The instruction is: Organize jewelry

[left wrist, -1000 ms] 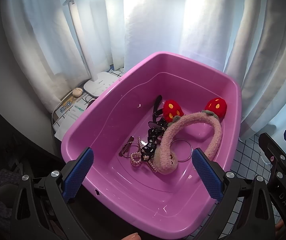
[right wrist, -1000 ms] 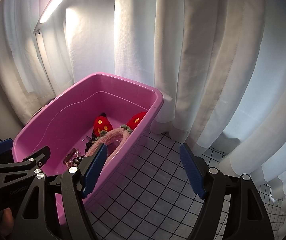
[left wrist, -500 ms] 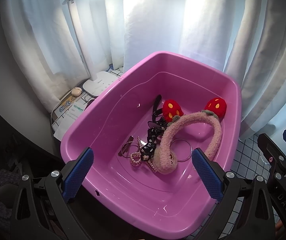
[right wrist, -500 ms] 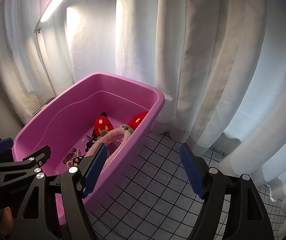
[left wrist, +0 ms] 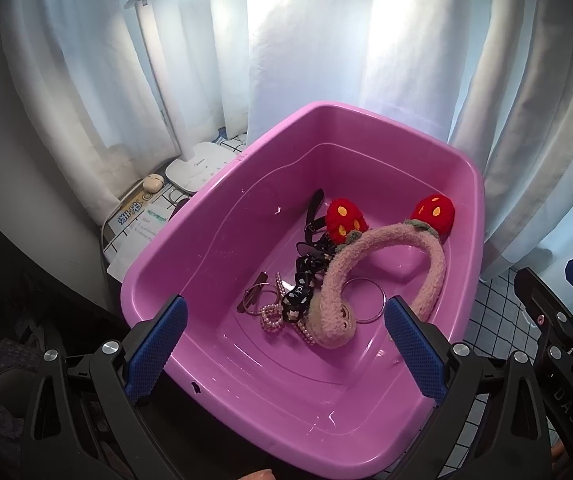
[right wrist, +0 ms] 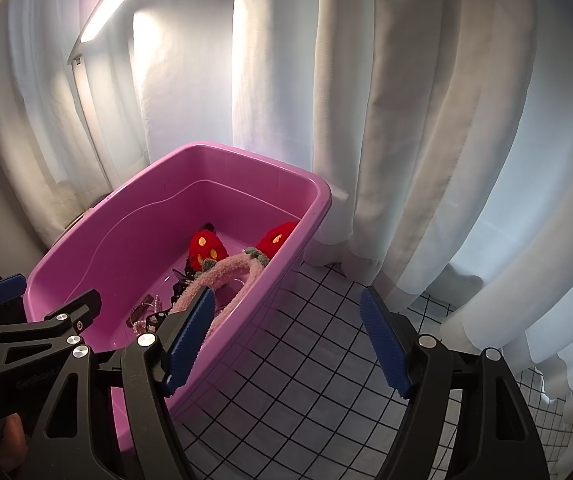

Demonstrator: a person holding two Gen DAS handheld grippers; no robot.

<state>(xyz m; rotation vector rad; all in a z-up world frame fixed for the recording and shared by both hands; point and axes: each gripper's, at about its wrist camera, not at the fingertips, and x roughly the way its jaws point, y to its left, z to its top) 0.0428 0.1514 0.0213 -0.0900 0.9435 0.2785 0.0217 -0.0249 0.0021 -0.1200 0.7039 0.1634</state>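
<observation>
A pink plastic tub (left wrist: 190, 236) (right wrist: 318, 200) holds a heap of accessories. A fuzzy pink headband with two red strawberries (left wrist: 438, 264) (right wrist: 226, 270) lies across it. Beside it lie a black patterned ribbon (left wrist: 306, 276), a pearl bracelet (left wrist: 272, 320), a thin metal bangle (left wrist: 378, 298) and a dark hair clip (left wrist: 252, 300). My left gripper (left wrist: 284, 346) is open and empty above the tub's near part. My right gripper (right wrist: 286, 340) is open and empty above the checked cloth, right of the tub.
White curtains (right wrist: 406, 120) hang close behind the tub. A desk lamp (right wrist: 102, 20) stands at the back left, its white base (left wrist: 202, 164) beside a small cream case (left wrist: 153, 181) and papers (left wrist: 138, 220). A black-and-white checked cloth (right wrist: 326, 392) covers the table.
</observation>
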